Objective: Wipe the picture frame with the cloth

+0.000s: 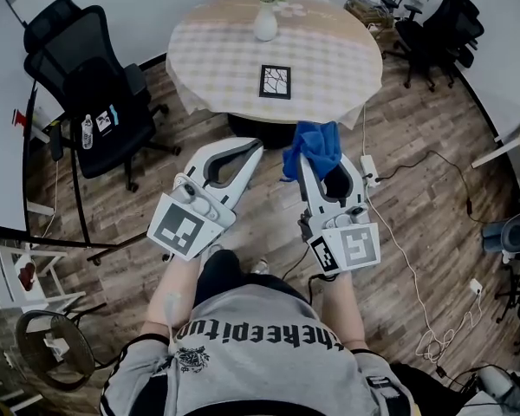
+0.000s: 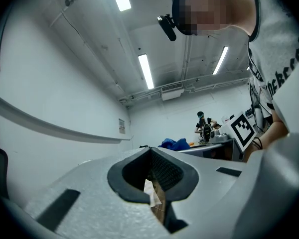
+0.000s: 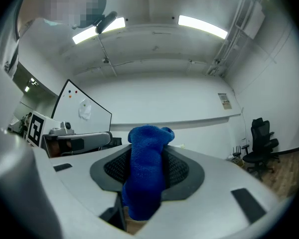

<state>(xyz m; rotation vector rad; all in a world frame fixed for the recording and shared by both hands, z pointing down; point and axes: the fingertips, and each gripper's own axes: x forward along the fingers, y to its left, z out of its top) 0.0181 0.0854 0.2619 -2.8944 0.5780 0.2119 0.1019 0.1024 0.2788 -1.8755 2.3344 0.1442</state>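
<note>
The picture frame (image 1: 275, 81), black with a pale cracked pattern, lies flat on the round table (image 1: 225, 59) near its front edge. My right gripper (image 1: 310, 161) is shut on a blue cloth (image 1: 314, 146), well short of the table and over the wooden floor. In the right gripper view the cloth (image 3: 145, 173) bulges up between the pads of that gripper (image 3: 144, 183). My left gripper (image 1: 251, 148) is held beside it at about the same height, with its jaws together and nothing in them. In the left gripper view (image 2: 153, 178) only a thin slit shows between the pads.
A white vase of flowers (image 1: 266, 16) stands on the far part of the table. A black office chair (image 1: 91, 85) is at the left and more chairs (image 1: 433, 24) at the back right. A power strip (image 1: 369, 170) and cables (image 1: 416, 267) lie on the floor to the right.
</note>
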